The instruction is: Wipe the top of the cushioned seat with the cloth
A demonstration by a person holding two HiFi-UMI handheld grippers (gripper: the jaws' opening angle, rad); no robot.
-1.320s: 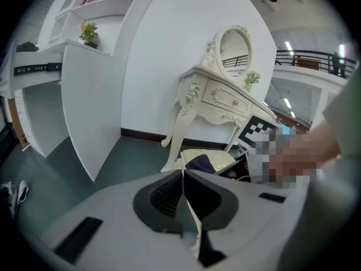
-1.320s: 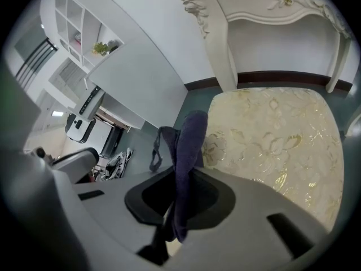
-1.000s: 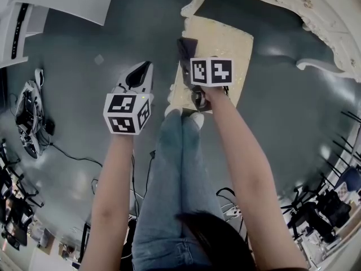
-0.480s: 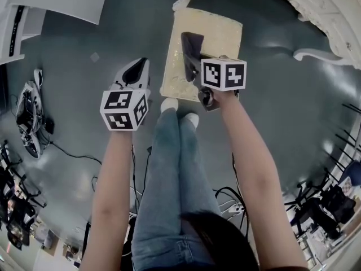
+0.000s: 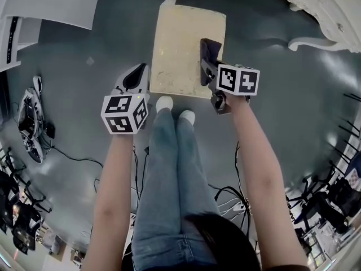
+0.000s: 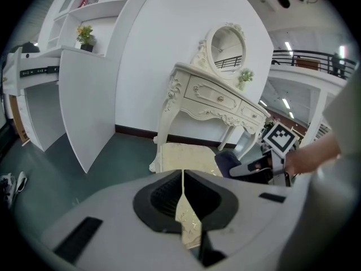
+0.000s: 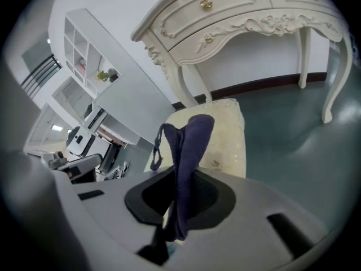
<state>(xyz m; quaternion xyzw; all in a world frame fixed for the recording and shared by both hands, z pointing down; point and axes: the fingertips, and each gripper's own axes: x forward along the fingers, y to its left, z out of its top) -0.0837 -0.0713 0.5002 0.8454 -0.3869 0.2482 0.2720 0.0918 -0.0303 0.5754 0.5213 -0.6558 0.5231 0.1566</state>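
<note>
The cushioned seat is a cream, patterned stool standing on the green floor ahead of the person's feet; it also shows in the left gripper view as the seat and in the right gripper view as the seat. A dark purple cloth hangs over the seat's right part, pinched in my right gripper. In the right gripper view the cloth rises from between the shut jaws of that gripper. My left gripper hovers left of the seat's near corner, shut and holding nothing.
An ornate white dressing table with a round mirror stands behind and to the right of the seat. A white cabinet is at the far left. Cables and gear lie on the floor at left.
The view has closed in on the seat. My right gripper with the cloth has shifted from the seat's near left part to its right side. The left gripper has stayed shut beside it.
</note>
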